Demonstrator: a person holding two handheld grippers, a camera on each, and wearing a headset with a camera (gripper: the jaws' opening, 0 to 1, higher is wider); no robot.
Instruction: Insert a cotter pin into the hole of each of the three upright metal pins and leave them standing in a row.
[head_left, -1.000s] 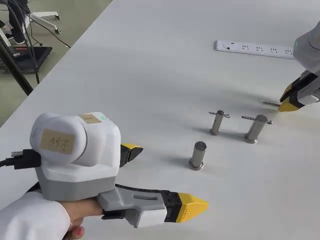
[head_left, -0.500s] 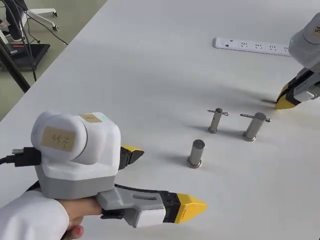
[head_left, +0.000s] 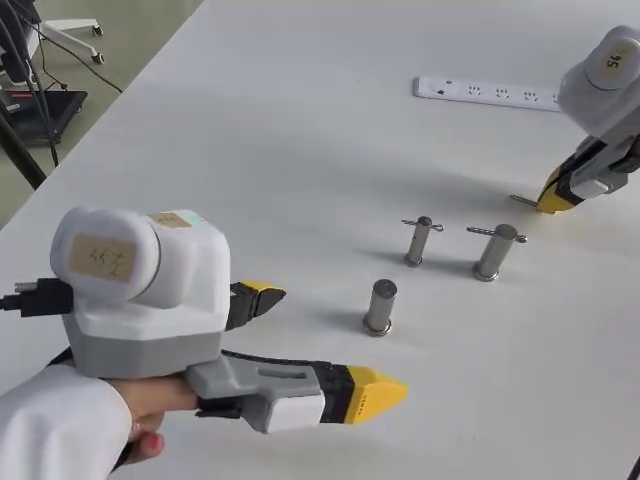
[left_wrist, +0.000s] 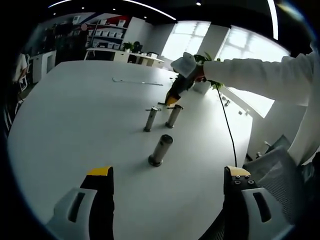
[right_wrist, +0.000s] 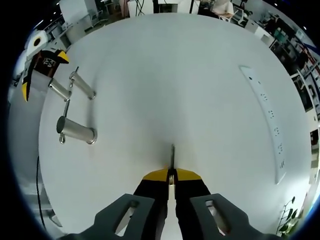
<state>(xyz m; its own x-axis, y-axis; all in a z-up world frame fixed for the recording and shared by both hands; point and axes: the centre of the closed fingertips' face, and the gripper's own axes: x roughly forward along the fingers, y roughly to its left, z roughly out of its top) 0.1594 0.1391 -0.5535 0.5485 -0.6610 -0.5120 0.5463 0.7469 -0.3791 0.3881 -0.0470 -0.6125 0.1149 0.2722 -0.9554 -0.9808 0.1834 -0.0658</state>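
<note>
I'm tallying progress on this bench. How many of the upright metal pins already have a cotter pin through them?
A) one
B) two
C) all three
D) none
B: the rear left pin and rear right pin each have a cotter pin through the top, the front pin has none, and the right claw grips a spare cotter pin.

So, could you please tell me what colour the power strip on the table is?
White; the power strip shows best in the head view.
</note>
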